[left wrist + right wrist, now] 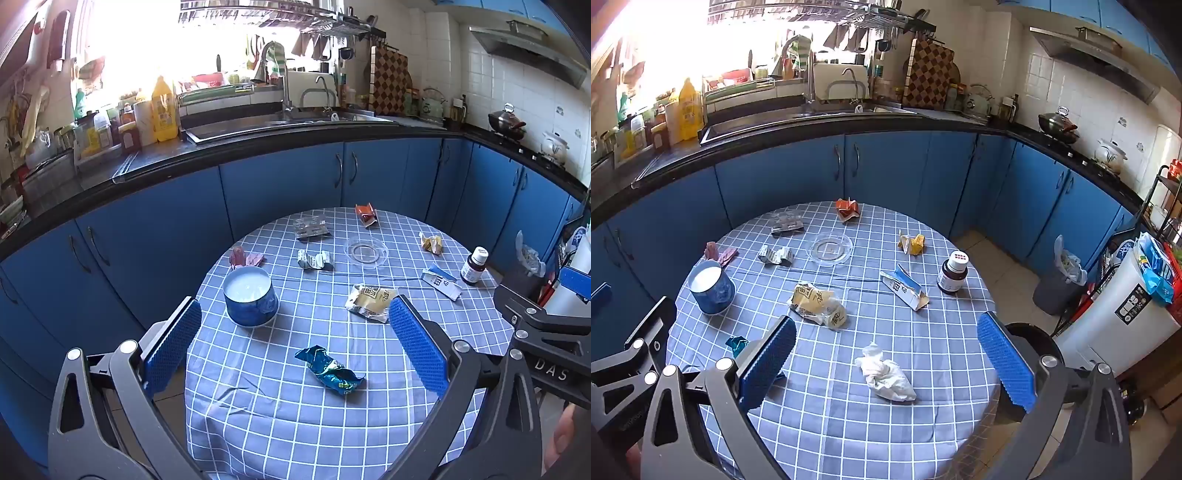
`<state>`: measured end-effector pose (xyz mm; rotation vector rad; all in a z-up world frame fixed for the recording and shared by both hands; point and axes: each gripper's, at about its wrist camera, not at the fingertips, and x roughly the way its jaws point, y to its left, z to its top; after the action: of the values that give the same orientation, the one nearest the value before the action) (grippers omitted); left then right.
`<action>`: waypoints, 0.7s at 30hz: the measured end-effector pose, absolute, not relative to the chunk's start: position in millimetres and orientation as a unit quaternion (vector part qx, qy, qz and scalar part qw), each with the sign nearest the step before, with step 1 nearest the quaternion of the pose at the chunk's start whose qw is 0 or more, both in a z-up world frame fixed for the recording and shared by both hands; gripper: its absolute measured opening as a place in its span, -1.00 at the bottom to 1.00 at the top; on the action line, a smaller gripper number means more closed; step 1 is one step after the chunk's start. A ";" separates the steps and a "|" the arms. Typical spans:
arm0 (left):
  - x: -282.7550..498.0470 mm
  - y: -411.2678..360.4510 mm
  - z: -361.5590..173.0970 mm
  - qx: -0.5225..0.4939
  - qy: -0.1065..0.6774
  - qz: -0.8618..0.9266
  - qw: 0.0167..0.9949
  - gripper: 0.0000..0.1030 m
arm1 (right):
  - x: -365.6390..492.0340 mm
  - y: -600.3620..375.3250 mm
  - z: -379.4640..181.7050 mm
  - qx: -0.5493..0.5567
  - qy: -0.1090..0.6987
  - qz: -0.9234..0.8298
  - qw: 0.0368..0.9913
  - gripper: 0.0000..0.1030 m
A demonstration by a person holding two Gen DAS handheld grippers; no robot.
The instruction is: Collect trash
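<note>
nothing looks collected yet: crumpled teal foil wrapper [328, 371] lies low centre, crumpled white tissue [886, 373] lower middle, other scraps across the checked counter [923, 406]; left gripper [295, 354] and right gripper [886, 365] fingers released, empty.

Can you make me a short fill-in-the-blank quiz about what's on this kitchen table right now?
1. The crumpled white tissue lies between the fingers of the ____ gripper.
2. The brown medicine bottle has a ____ cap.
3. The clear glass saucer holds ____.
4. The jaws of the left gripper, above the blue foil wrapper, stand ____.

Missing words: right; white; nothing; open
</note>
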<state>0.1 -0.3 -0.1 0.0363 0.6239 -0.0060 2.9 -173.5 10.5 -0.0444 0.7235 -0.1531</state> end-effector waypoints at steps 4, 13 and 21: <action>0.1 -0.8 -0.1 0.018 0.305 -0.001 0.952 0.94 | 2.4 -173.8 10.8 -0.020 0.353 -0.074 0.932 0.86; -0.9 -1.0 0.4 0.016 0.306 -0.004 0.952 0.94 | 1.0 -171.2 12.9 -0.019 0.355 -0.073 0.932 0.86; -1.7 -1.6 1.0 0.012 0.307 -0.008 0.952 0.94 | 2.4 -174.1 10.5 -0.020 0.353 -0.073 0.932 0.86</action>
<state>-1.7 -1.6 1.0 0.0249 0.6246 -0.0164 2.4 -174.1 10.5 -0.0403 0.7232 -0.1498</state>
